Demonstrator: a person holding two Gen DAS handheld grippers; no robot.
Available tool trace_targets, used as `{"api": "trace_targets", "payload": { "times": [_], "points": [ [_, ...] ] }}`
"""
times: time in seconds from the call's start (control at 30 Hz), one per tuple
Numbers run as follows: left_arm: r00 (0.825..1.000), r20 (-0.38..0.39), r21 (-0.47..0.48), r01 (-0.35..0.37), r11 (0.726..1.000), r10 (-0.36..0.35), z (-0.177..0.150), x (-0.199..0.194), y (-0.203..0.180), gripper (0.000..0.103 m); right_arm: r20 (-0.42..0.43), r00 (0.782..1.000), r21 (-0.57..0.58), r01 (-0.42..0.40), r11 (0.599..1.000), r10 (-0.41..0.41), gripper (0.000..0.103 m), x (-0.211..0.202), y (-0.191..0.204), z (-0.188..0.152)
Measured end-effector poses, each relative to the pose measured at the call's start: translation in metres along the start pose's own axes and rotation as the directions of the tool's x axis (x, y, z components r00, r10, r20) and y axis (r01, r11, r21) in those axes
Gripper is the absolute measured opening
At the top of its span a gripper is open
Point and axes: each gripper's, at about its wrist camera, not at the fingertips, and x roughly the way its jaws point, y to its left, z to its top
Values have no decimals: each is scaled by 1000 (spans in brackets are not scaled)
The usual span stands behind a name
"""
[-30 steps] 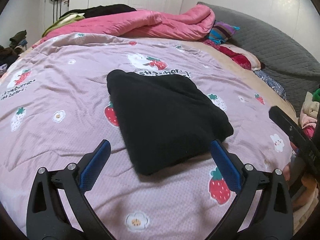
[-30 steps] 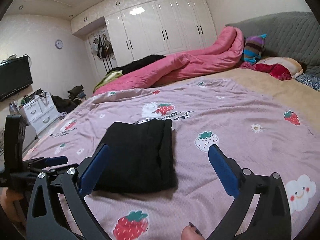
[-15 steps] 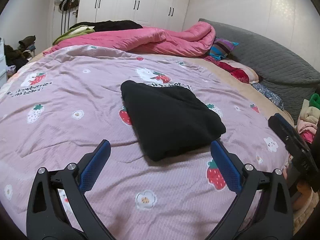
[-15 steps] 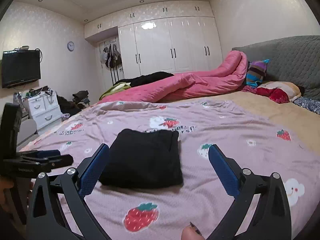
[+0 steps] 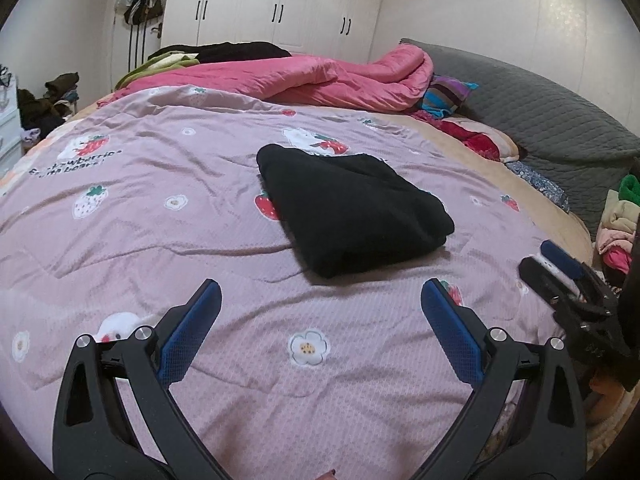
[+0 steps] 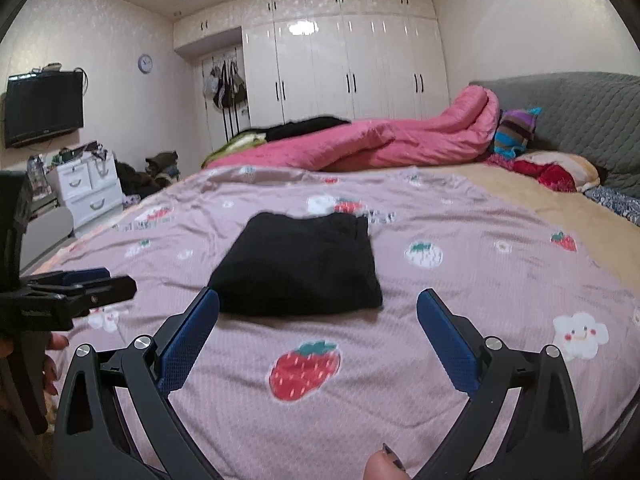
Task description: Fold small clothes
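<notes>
A black garment [image 5: 352, 216] lies folded into a flat rectangle on the pink strawberry-print bedspread [image 5: 160, 216]. In the right wrist view the same folded garment [image 6: 300, 266] sits just beyond the fingertips. My left gripper [image 5: 320, 296] hangs open above the bedspread, short of the garment's near edge, holding nothing. My right gripper [image 6: 318, 304] is also open and empty, its blue pads [image 6: 188, 340] wide apart. Each gripper shows at the edge of the other's view: the right gripper [image 5: 560, 268] and the left gripper [image 6: 80, 280].
A bunched pink duvet [image 5: 320, 84] lies across the far side of the bed, with a striped pillow [image 5: 444, 98] and a grey headboard [image 5: 552, 128] to the right. Piled clothes [image 5: 618, 220] sit off the bed's right edge. White drawers [image 6: 90, 190] stand at left.
Both grippers have pulled back and risen away from the folded garment, which looks smaller and farther off. The garment itself has not moved. Both stay open.
</notes>
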Motion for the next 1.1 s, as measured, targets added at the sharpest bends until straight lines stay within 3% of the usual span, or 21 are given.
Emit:
{"api": "trace_targets", "payload": {
  "times": [0.13,0.47,1.1],
  "points": [
    [1000,-26,-29,6,1000,-6,-6,8,5,94,-83,996,18,33,999,-31,99,16,-1,-10],
    [996,-73,-68,-56,996,51,-11,30,22,94,-186,978,27,101,995,-94,99,46,-6,-22],
    [993,-77,-28,-93,995,91,-11,33,16,94,-150,986,59,80,995,-70,99,40,-10,-16]
  ]
}}
